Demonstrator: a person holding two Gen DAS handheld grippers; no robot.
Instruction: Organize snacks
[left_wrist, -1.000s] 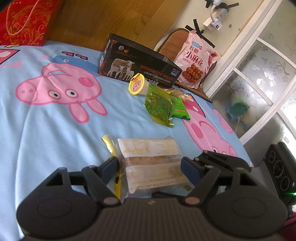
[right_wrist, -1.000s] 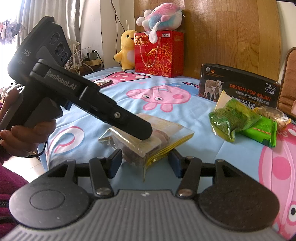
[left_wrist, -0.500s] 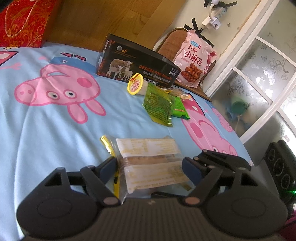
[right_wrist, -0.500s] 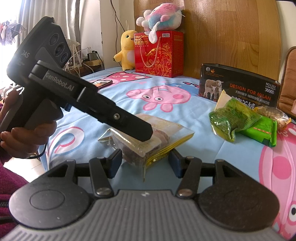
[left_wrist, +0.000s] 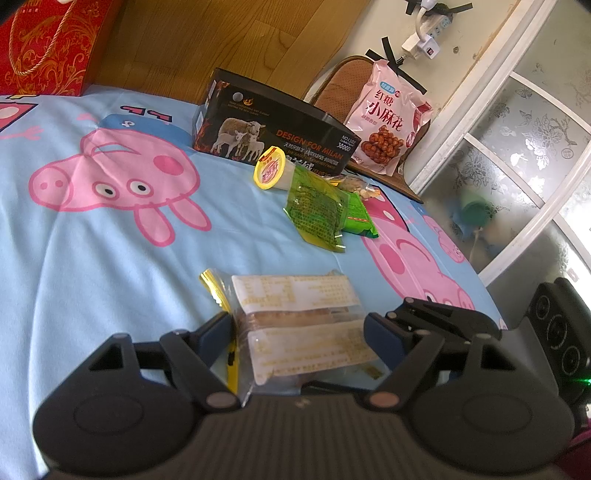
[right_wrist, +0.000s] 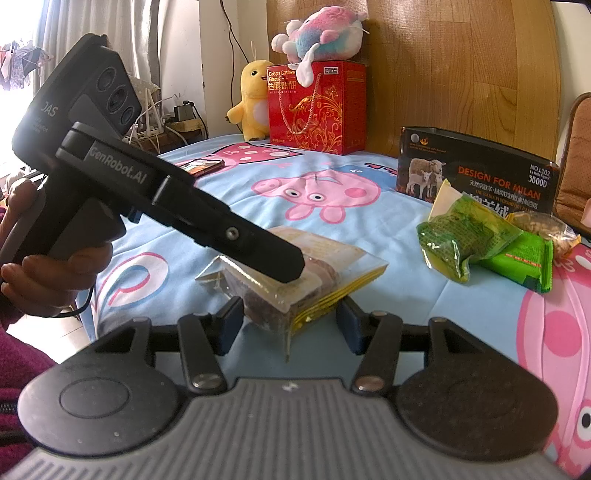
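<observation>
Left wrist view: the left gripper straddles the clear cake packet on the bedsheet, jaws wide, apparently not gripping. The right gripper brackets its corner, likewise loose. Sorting seems barely begun: green packets and the jelly cup lie by the black box.

The left gripper points forward and down, its 2 fingers spread wide with blue pads facing each other, a gap showing inside each pad. In the right wrist view this same tool slants down from the upper left, its handle wrapped by the left hand, a dark red sleeve below it. The right gripper also tilts forward and down, its 2 fingers parted about halfway, neither pad pressing on anything. In the left wrist view its black fingers reach in from the right, just beyond the left gripper's right finger.
</observation>
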